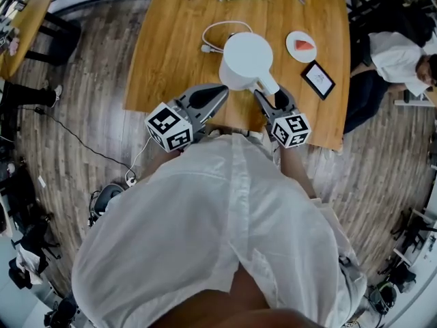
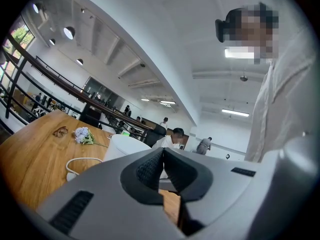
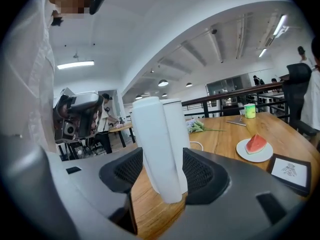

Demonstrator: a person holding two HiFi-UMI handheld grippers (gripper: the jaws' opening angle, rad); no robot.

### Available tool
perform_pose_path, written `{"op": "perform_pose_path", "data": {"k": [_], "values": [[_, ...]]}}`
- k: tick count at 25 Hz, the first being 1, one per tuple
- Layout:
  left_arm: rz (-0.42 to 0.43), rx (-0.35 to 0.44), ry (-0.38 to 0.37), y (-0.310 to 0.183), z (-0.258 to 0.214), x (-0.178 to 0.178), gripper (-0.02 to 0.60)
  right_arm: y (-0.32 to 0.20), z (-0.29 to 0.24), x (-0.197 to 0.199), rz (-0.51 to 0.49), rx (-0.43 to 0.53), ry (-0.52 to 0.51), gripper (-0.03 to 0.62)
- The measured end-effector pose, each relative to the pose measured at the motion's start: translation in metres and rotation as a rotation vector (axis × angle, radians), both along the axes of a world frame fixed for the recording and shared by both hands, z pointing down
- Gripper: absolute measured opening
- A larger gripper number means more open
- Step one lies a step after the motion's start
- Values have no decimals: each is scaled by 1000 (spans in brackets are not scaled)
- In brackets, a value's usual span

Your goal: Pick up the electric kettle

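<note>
Head view, electric kettle [image 1: 246,59]: white, stood upright on the wooden table [image 1: 171,39] near its front edge, with its handle [image 1: 268,84] toward the person.
Head view, right gripper [image 1: 270,94]: reached in at the handle, 1 finger on each side of it.
Head view, left gripper [image 1: 220,93]: hung just beside the kettle's left side, apart from it.
Head view, other items: a white cable [image 1: 218,27] looped behind the kettle; a plate [image 1: 301,46] with a watermelon slice lay to its right.
Left gripper view, fingers: the 2 pads [image 2: 150,169] were pressed together with nothing between them.
Left gripper view, kettle [image 2: 125,145]: showed beyond the jaws, a little to the left, next to the cable [image 2: 80,161].
Right gripper view, fingers: the 2 pads [image 3: 205,171] stood spread, the handle [image 3: 155,149] upright between them and nearly filling the gap.
Right gripper view, kettle [image 3: 175,119]: rested on the table, right behind its handle.
</note>
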State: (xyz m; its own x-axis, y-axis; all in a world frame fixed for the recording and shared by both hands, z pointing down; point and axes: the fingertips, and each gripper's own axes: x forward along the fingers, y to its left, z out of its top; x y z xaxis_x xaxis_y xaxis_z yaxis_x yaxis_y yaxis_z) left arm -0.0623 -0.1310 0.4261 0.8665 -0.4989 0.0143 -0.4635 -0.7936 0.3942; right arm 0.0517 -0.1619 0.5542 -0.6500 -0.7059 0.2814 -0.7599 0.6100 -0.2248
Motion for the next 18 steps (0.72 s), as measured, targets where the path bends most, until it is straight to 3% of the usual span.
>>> {"op": "perform_pose_path", "data": {"k": [12, 18], "values": [[-14, -3, -6, -2, 0, 4, 5, -7, 5, -10, -54, -2, -3, 229], [-14, -5, -3, -2, 0, 8, 5, -7, 5, -10, -68, 10, 18, 171]]}}
